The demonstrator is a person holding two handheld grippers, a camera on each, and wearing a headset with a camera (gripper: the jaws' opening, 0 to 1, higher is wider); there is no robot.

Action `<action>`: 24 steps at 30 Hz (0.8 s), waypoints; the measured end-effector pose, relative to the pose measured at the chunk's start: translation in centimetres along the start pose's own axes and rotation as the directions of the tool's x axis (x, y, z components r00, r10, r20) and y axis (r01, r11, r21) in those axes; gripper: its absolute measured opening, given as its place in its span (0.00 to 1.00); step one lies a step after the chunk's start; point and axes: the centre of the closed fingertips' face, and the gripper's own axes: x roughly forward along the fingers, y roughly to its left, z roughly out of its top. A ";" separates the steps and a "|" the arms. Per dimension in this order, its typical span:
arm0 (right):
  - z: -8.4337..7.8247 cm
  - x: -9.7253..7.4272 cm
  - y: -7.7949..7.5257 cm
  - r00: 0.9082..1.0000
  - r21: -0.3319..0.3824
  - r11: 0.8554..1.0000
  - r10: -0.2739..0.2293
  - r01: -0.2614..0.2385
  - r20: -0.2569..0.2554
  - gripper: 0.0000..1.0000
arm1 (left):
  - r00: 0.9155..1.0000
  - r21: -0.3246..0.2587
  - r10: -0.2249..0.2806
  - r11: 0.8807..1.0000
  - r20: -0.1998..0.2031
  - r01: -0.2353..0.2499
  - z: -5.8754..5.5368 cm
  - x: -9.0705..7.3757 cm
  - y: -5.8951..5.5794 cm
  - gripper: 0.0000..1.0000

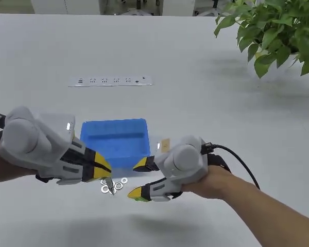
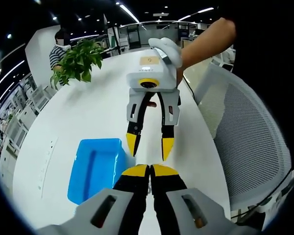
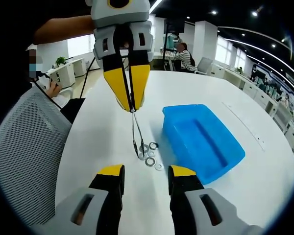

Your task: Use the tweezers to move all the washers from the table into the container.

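The left claw (image 3: 131, 100) pinched the tweezers (image 3: 135, 129) tight, and their tips pointed down among the washers (image 3: 150, 155). The right claw (image 3: 147, 170) had its jaws spread apart and held nothing. The washers lay in a small bunch on the tabletop (image 3: 103, 122), between the blue box (image 3: 206, 142) and the edge by the chair (image 3: 24, 142).

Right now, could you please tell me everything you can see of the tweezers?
The tweezers are thin, silvery and look like metal: two slim legs that meet at the top, where the yellow fingers of the left gripper are shut on them. They reach down to the white table, legs slightly apart, tips among the small washers. Whether the tips pinch a washer is too small to tell.
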 end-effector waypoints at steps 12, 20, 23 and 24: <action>1.3 0.7 0.1 0.999 -0.024 0.999 0.025 -0.024 0.021 0.35 | 1.000 -0.006 0.000 1.000 0.002 0.000 0.0 -0.1 0.1 0.05; 1.5 1.7 0.7 0.998 -0.044 0.997 0.063 -0.062 0.018 0.32 | 1.000 -0.009 -0.001 1.000 0.003 0.001 0.0 0.0 0.2 0.05; 1.5 2.0 0.8 0.997 -0.059 0.996 0.074 -0.073 0.010 0.30 | 1.000 -0.011 -0.002 1.000 0.004 0.002 0.0 0.0 0.2 0.05; 1.5 2.1 0.9 0.997 -0.061 0.995 0.077 -0.076 0.010 0.29 | 1.000 -0.011 -0.002 1.000 0.004 0.002 0.0 0.0 0.2 0.05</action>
